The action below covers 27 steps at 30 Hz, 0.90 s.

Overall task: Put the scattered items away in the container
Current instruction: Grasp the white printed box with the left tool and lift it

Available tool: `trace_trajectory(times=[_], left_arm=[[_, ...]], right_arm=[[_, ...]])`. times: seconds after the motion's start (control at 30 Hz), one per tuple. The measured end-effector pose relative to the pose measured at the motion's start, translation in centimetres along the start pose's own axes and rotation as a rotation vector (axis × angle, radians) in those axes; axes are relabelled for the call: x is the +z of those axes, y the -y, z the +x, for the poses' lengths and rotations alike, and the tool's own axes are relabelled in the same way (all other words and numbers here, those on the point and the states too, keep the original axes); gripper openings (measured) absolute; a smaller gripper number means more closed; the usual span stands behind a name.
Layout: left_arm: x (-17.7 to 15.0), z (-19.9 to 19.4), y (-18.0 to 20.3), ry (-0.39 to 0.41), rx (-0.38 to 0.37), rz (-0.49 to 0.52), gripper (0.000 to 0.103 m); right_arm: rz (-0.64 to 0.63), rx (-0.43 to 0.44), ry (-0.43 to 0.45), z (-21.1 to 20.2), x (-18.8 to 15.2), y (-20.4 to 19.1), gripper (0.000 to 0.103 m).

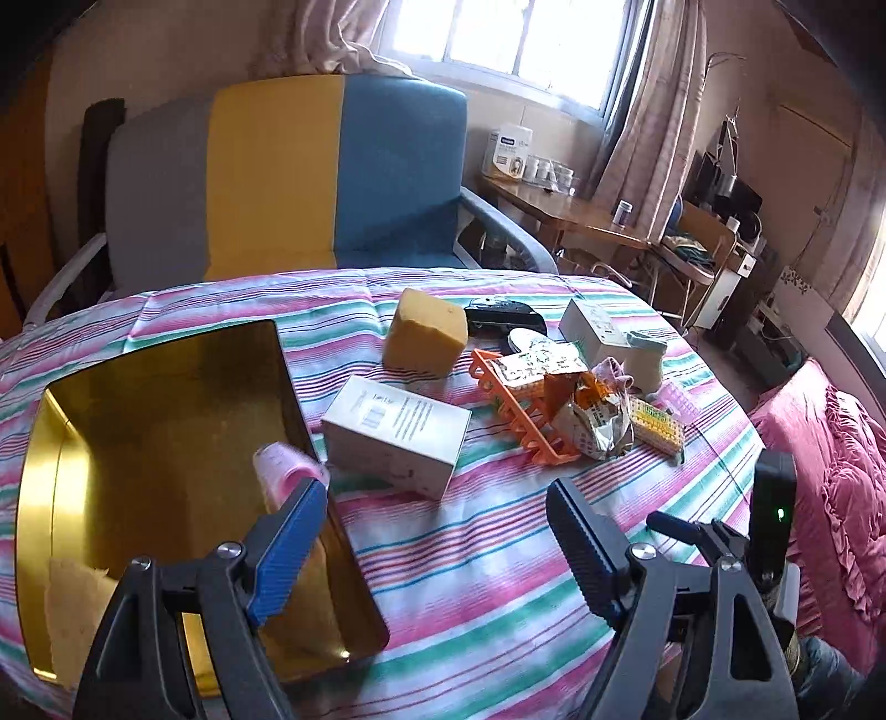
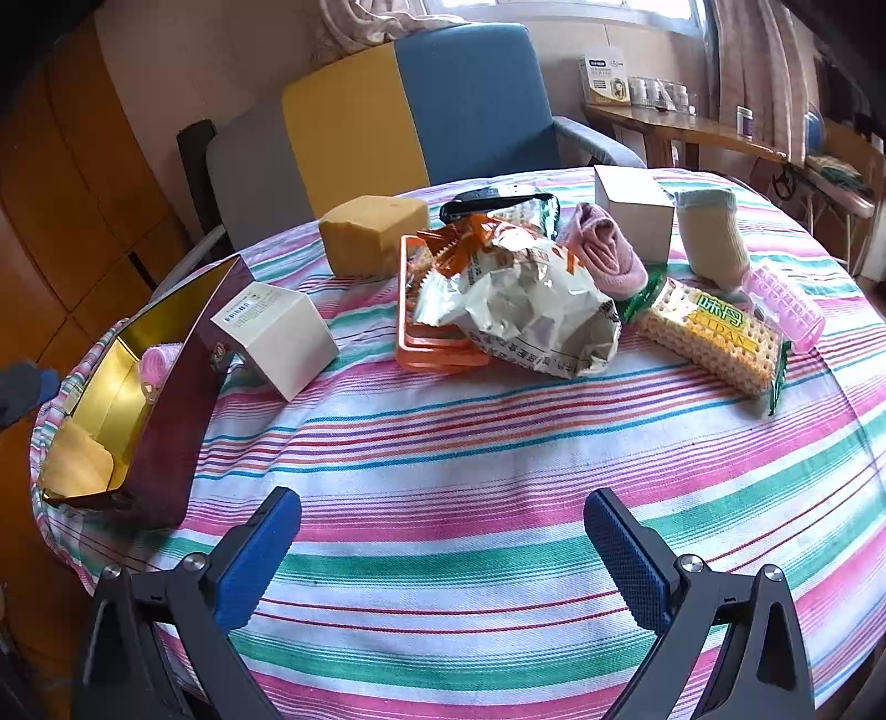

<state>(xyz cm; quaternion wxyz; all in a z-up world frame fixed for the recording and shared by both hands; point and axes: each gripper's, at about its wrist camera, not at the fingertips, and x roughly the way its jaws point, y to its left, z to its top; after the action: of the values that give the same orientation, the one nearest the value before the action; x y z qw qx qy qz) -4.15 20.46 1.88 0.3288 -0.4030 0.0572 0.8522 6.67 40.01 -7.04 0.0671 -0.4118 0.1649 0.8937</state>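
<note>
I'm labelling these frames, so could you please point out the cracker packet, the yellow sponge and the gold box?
cracker packet (image 2: 714,338): right wrist view, middle of its clear wrapper.
yellow sponge (image 2: 368,232): right wrist view, its front face.
gold box (image 1: 138,410): left wrist view, bare inner floor.

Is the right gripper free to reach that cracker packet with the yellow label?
Probably yes. The right gripper is open and holding nothing, and only bare striped tablecloth lies between it and the cracker packet, whose near side is uncovered. A pink roller lies beside its far end.

striped tablecloth (image 2: 498,443); grey-yellow-blue armchair (image 1: 288,177) behind; wooden side table (image 1: 581,216); curtained window (image 1: 526,44).
</note>
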Motion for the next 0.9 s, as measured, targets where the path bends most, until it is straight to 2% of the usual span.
trace_trajectory(times=[0.1, 0.27, 0.43, 0.5, 0.63, 0.77, 0.9], left_arm=[[2.5, 2.8, 0.1, -0.039, 0.012, -0.017, 0.083], [5.9, 7.3, -1.5, -0.112, 0.005, -0.108, 0.083], [8.0, 11.4, -2.7, -0.180, 0.022, -0.144, 0.083], [8.3, 12.6, -3.1, -0.204, 0.047, -0.142, 0.083], [8.2, 14.5, -3.5, -0.258, 0.068, -0.136, 0.082], [7.3, 15.5, -2.8, -0.294, 0.036, -0.124, 0.078], [5.9, 15.3, -0.4, -0.307, 0.009, -0.047, 0.077]], right_arm=[[0.011, 0.008, -0.004, 0.3, -0.5, 1.0, 0.103], [-0.041, 0.006, 0.014, 0.6, -0.8, 1.0, 0.103], [-0.127, -0.090, -0.001, 1.6, -1.1, -0.4, 0.103], [-0.170, -0.136, 0.000, 2.2, -1.3, -1.3, 0.103], [-0.158, -0.129, 0.022, 2.1, -1.3, -0.8, 0.103], [-0.166, -0.119, 0.025, 2.2, -1.1, -0.6, 0.103], [-0.175, -0.113, 0.034, 2.2, -1.1, -0.5, 0.103]])
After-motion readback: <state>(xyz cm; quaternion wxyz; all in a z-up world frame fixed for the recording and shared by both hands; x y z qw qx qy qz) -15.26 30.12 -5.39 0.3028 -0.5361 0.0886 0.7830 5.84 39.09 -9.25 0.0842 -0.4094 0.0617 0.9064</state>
